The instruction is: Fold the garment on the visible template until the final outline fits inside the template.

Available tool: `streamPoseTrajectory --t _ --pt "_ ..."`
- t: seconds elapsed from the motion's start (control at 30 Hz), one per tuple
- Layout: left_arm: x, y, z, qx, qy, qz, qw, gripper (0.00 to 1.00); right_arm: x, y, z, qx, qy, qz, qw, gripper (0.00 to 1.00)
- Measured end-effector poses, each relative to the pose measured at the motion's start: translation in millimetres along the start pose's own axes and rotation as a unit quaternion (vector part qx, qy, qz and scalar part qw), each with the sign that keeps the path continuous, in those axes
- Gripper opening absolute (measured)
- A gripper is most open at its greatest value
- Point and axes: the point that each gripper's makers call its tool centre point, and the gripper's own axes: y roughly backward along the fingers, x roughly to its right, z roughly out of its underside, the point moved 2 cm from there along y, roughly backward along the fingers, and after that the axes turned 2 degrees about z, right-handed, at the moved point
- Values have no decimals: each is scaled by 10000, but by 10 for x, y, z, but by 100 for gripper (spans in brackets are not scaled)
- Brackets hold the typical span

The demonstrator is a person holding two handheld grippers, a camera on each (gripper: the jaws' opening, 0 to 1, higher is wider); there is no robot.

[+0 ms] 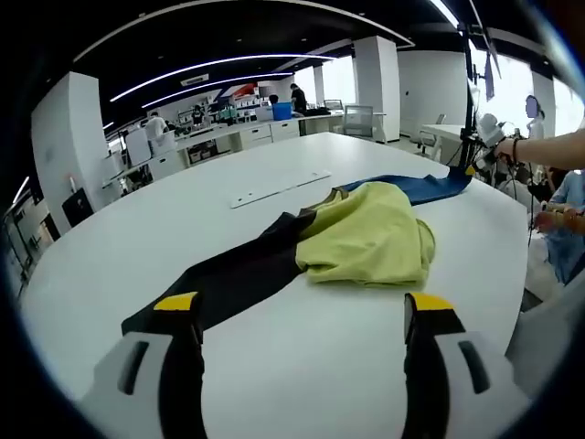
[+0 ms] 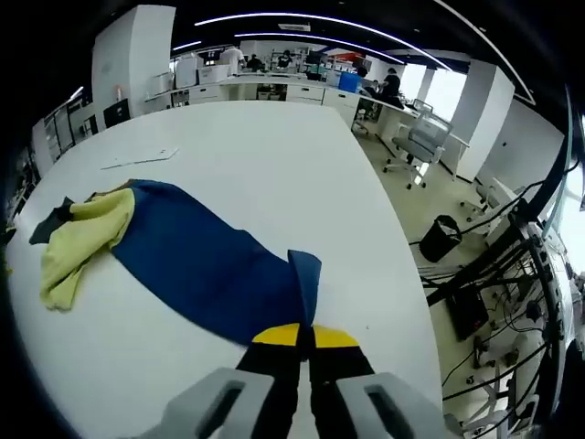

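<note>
On the white tabletop (image 1: 302, 384) the left gripper (image 1: 304, 311) hovers with jaws wide apart, empty; the garment (image 1: 366, 233) lies at twelve o'clock. The right gripper (image 2: 305, 337) is clamped on the garment's blue end, which trails toward ten o'clock.

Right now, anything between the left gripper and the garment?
Nothing visible. The left gripper is open over bare white table, with the garment just ahead. The right gripper is shut on its blue end.
</note>
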Motion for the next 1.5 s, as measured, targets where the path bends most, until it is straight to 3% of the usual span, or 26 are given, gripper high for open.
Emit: streamPoseTrajectory --t 0.6,0.7,0.77,0.87,1.0,1.07,1.27,1.5 --pt "25 69 4 -9 -38 -10 10000 89 126 -19 310 -428 -159 170 9988 1" --pt "36 73 0 2 -38 3 10000 91 86 -5 267 -292 -210 122 9993 21" --pt "41 70 -3 11 -51 16 10000 93 7 19 216 -200 -174 19 9996 32" --pt "47 66 -20 49 -46 29 10000 96 -120 52 108 -44 311 -103 9995 43" --pt "61 71 -47 102 -38 50 9999 99 -434 105 -36 264 408 -597 9970 62" --pt "66 76 -53 97 -62 50 9999 99 -613 158 -99 371 558 -843 9942 66" --pt "106 106 -71 113 -66 97 9999 99 -1120 282 -279 738 1165 -1414 9803 86" --pt "127 142 -100 196 45 135 9997 99 -1670 429 -340 820 1472 -2154 9619 92"
